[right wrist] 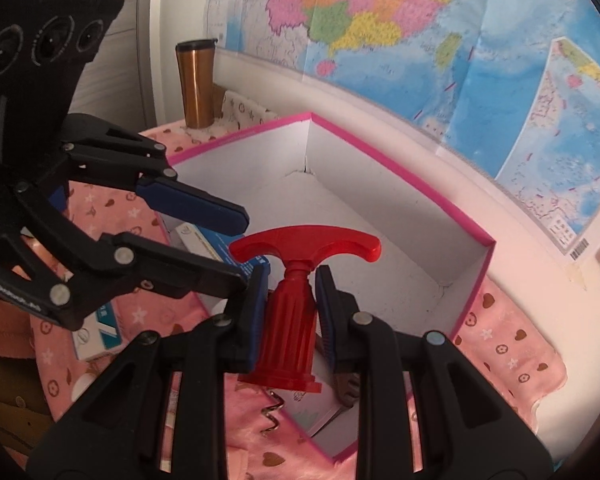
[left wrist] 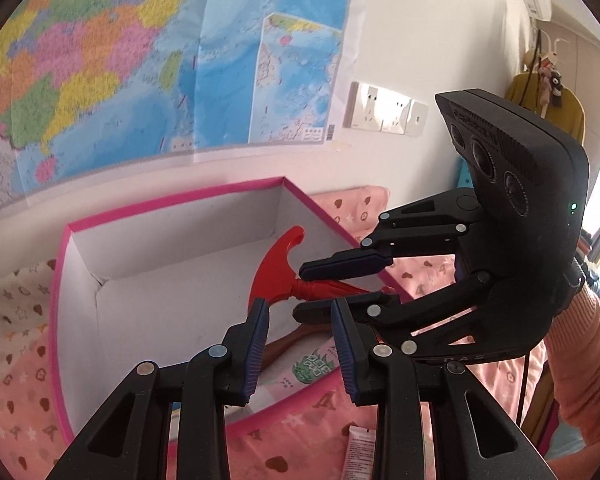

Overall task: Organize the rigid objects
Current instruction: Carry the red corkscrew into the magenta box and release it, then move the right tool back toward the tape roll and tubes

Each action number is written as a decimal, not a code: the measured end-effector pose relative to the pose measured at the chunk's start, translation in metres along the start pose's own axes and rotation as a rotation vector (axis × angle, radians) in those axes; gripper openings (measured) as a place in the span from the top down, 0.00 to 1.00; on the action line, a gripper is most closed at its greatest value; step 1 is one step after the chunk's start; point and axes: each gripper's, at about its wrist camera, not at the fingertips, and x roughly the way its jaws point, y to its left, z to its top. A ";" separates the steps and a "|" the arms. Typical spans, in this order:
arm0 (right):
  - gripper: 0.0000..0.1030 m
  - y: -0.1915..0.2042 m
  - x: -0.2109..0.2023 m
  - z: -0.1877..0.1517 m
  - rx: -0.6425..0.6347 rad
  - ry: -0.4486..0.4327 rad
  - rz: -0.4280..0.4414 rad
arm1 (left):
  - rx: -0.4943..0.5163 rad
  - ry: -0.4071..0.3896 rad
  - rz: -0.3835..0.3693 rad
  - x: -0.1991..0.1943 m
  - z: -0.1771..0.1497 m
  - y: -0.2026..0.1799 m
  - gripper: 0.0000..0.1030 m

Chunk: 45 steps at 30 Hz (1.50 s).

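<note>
1. Right black two-finger gripper clamped on red plastic T-handled corkscrew, over near edge of white, pink-rimmed cardboard box.
2. Left black gripper closed, empty, just beside.

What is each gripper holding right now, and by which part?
The right gripper holds the red corkscrew by its ribbed barrel, below the T-handle. The left gripper holds nothing.

Legible text: nearly none.
- Right gripper body, lower edge: pale letters "D A S", partly cut off.
- Green-print packet betw. left gripper's fingers: chars too blurred.
- Wall map, barcode: unreadable.
</note>
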 end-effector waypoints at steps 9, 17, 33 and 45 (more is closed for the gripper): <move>0.74 -0.031 0.004 -0.012 0.192 -0.025 0.033 | -0.042 0.035 0.015 0.010 -0.013 0.009 0.70; 0.70 -0.035 -0.031 -0.040 0.371 -0.123 0.064 | -0.025 -0.010 0.047 -0.013 -0.028 -0.001 0.67; 0.59 0.019 -0.055 -0.110 0.551 -0.144 0.159 | -0.135 -0.001 0.019 -0.043 -0.077 -0.004 0.63; 0.59 0.039 -0.035 -0.142 0.618 -0.028 0.132 | -0.122 0.082 -0.022 -0.030 -0.108 -0.028 0.63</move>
